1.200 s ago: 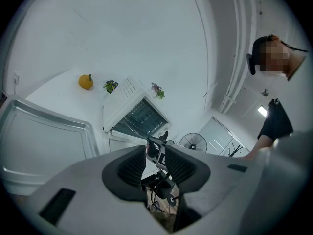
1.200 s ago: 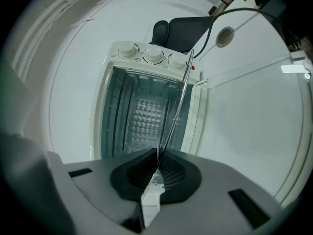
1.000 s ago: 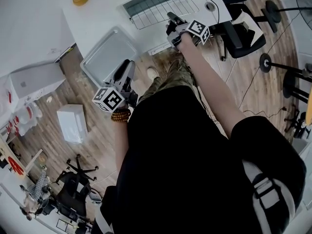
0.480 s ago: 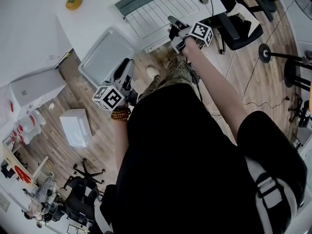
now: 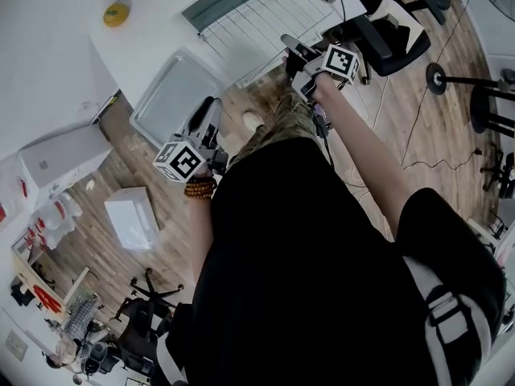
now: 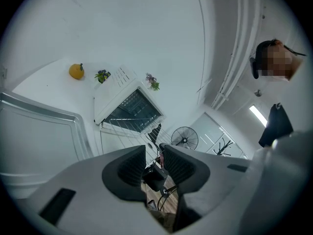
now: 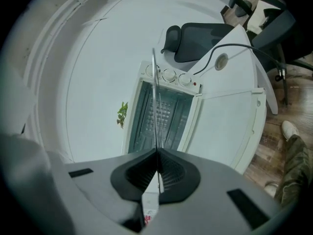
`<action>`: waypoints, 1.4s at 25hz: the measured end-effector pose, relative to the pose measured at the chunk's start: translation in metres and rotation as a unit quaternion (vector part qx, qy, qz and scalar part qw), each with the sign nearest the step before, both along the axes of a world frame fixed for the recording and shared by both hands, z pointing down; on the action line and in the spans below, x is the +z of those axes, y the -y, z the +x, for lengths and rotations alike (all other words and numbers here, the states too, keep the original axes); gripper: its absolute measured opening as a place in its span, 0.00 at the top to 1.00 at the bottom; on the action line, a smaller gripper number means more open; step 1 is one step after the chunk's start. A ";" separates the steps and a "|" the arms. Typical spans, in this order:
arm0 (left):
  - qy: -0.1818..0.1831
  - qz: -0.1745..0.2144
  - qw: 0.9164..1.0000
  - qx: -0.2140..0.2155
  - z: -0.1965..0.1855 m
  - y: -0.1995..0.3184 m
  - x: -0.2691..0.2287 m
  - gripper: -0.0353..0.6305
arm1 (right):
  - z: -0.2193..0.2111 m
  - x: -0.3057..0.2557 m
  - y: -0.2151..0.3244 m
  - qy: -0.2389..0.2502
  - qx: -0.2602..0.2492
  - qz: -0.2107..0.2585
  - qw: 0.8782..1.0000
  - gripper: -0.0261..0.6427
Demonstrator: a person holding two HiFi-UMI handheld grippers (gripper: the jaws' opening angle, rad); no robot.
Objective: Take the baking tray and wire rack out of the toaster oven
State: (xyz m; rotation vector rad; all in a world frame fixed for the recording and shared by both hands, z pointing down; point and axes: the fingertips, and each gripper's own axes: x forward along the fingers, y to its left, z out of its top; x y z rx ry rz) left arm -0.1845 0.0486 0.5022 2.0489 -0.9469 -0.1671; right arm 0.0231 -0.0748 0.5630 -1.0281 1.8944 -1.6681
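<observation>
Since a second ago the right gripper (image 5: 291,45) has drawn back from the toaster oven (image 7: 178,111), bringing the wire rack (image 5: 257,18) further out over the white desk (image 5: 64,30). The left gripper (image 5: 212,107) has kept its place. The right jaws are clamped on the rack's near edge wire. The left jaws stand apart and empty, just beside the baking tray (image 5: 169,95). The tray lies at the desk's front edge, next to bare wood floor (image 5: 129,167).
</observation>
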 end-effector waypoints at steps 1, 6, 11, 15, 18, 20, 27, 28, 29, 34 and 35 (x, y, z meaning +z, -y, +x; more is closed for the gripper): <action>-0.002 -0.001 1.000 0.000 -0.001 0.000 0.000 0.76 | 0.000 -0.003 -0.004 -0.009 -0.006 0.004 1.000 0.92; -0.013 -0.003 1.000 -0.007 -0.007 0.003 0.000 0.77 | -0.002 -0.011 -0.022 -0.028 -0.031 0.014 0.999 0.92; -0.025 -0.014 0.999 -0.018 -0.010 0.007 0.007 0.76 | -0.001 -0.023 -0.034 0.011 -0.031 0.008 0.999 0.92; -0.044 -0.037 0.997 -0.043 -0.015 0.012 0.019 0.73 | -0.007 -0.044 -0.042 0.039 -0.054 0.030 0.997 0.92; -0.061 -0.050 0.995 -0.056 -0.023 0.015 0.027 0.66 | -0.019 -0.054 -0.052 0.063 -0.076 0.040 0.994 0.92; -0.092 -0.061 0.992 -0.063 -0.025 0.014 0.031 0.64 | -0.030 -0.055 -0.060 0.071 -0.095 0.041 0.992 0.92; -0.237 -0.094 0.962 -0.099 -0.023 0.007 0.031 0.64 | -0.067 -0.062 -0.084 0.114 -0.158 0.028 0.980 0.92; -0.247 -0.094 0.959 -0.102 -0.025 0.006 0.031 0.66 | -0.074 -0.062 -0.088 0.115 -0.169 0.026 0.978 0.92; -0.258 -0.095 0.956 -0.106 -0.029 0.003 0.030 0.74 | -0.081 -0.061 -0.093 0.111 -0.181 0.024 0.977 0.92; -0.329 -0.113 0.928 -0.131 -0.061 -0.016 0.026 0.91 | -0.115 -0.051 -0.114 0.055 -0.220 0.018 0.974 0.92; -0.345 -0.107 0.923 -0.134 -0.064 -0.016 0.023 0.91 | -0.117 -0.046 -0.114 0.049 -0.225 0.015 0.973 0.92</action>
